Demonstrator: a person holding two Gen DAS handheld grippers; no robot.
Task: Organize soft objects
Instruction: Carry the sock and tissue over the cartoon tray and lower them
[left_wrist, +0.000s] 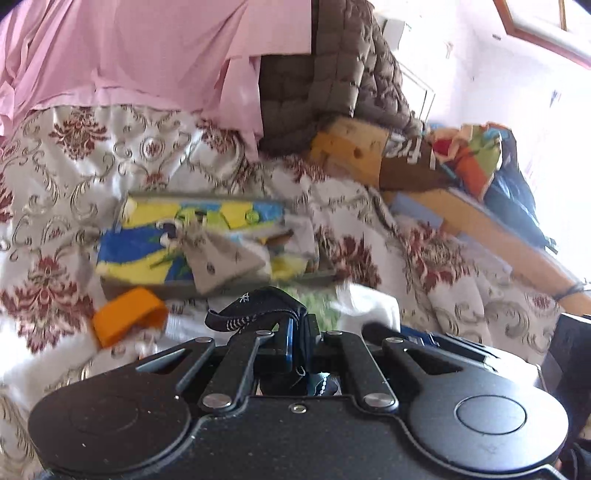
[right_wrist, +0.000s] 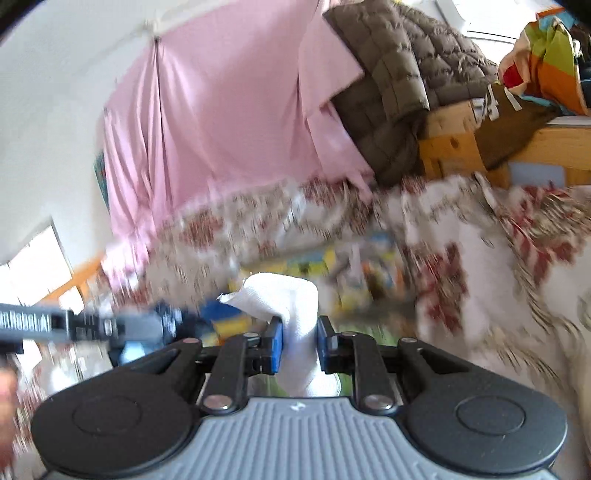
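Note:
My left gripper (left_wrist: 295, 345) is shut on a black strap with white marks (left_wrist: 255, 308), held just above the flowered bedspread (left_wrist: 62, 177). Ahead of it lies a shallow box with a bright yellow and blue cloth (left_wrist: 147, 240) and a small grey drawstring pouch (left_wrist: 221, 264) on top. An orange band (left_wrist: 127, 314) lies at the left. A white cloth (left_wrist: 369, 308) is at the right. My right gripper (right_wrist: 300, 341) is shut on a white sock (right_wrist: 291, 310) that stands up between the blue pads. The left gripper (right_wrist: 110, 326) shows blurred at the left of the right wrist view.
A pink sheet (left_wrist: 147, 51) hangs behind the bed. A brown quilted jacket (left_wrist: 343, 74) drapes over a wooden frame (left_wrist: 354, 147). Colourful fabric (left_wrist: 476, 155) is piled on the wooden frame at the right. The right wrist view is blurred by motion.

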